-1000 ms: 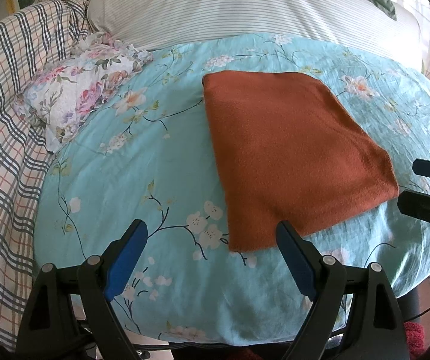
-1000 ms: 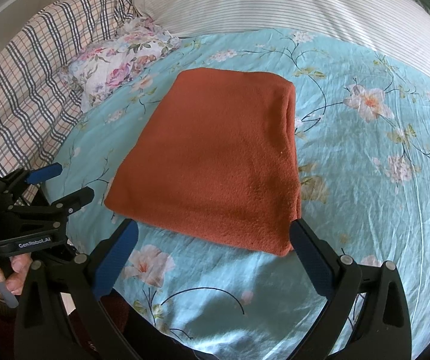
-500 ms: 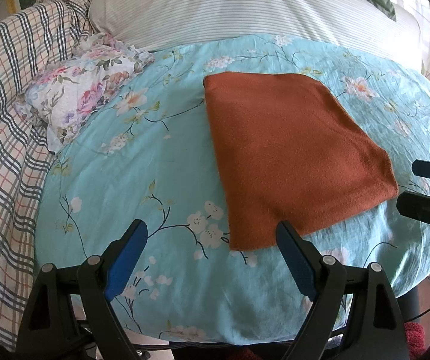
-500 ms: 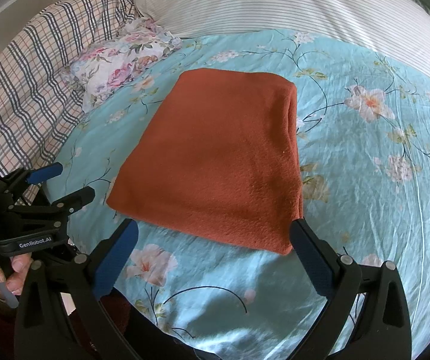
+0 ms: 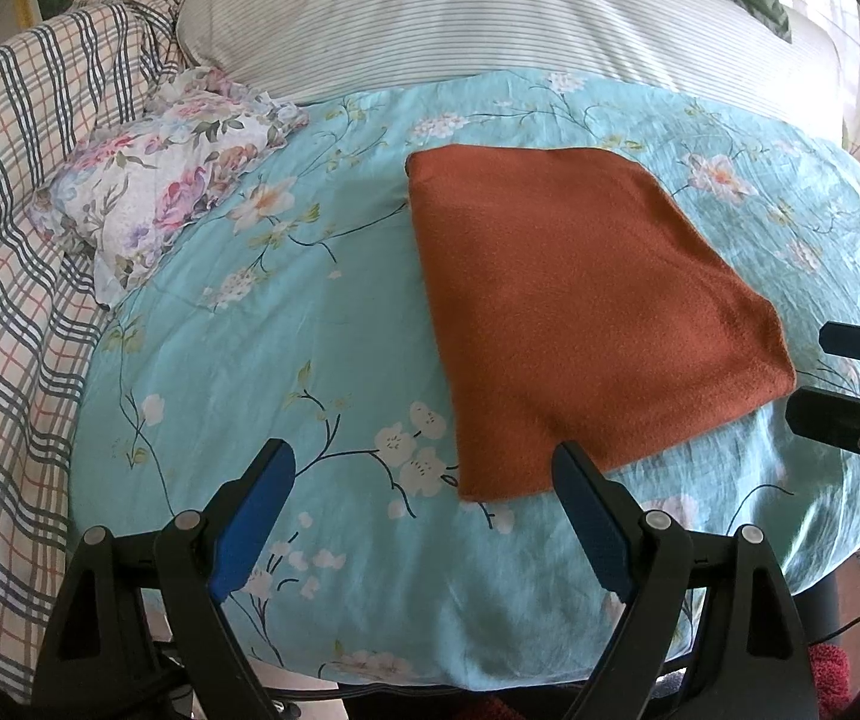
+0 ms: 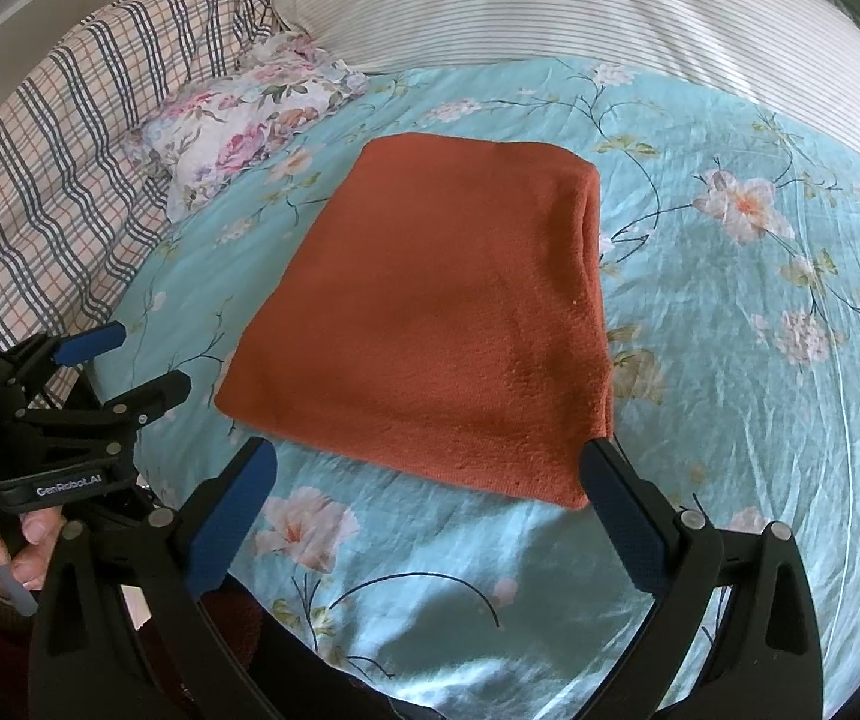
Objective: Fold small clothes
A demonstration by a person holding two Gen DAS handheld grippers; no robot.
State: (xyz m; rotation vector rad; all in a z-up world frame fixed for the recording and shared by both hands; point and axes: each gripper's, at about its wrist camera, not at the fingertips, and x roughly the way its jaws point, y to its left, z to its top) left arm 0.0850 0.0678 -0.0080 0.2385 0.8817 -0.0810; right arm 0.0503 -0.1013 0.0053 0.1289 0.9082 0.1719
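Observation:
A rust-orange cloth [image 5: 580,312] [image 6: 442,312] lies folded into a flat rectangle on the turquoise floral sheet [image 5: 286,324]. My left gripper [image 5: 424,456] is open near the cloth's front left corner, with nothing between its blue pads. My right gripper [image 6: 428,450] is also open; the cloth's near edge shows between its fingers and its right pad [image 6: 616,504] is at the front right corner. Each gripper shows in the other's view: the left gripper [image 6: 148,360] at the left edge, the right gripper [image 5: 814,372] at the right edge. Neither holds anything.
A small floral fabric bundle [image 5: 160,174] [image 6: 250,114] lies left of the cloth. A plaid blanket [image 5: 4,240] covers the left side and a striped pillow [image 5: 460,18] lies behind. A person's hand [image 6: 28,546] holds the left gripper's handle. The bed's front edge is just below the grippers.

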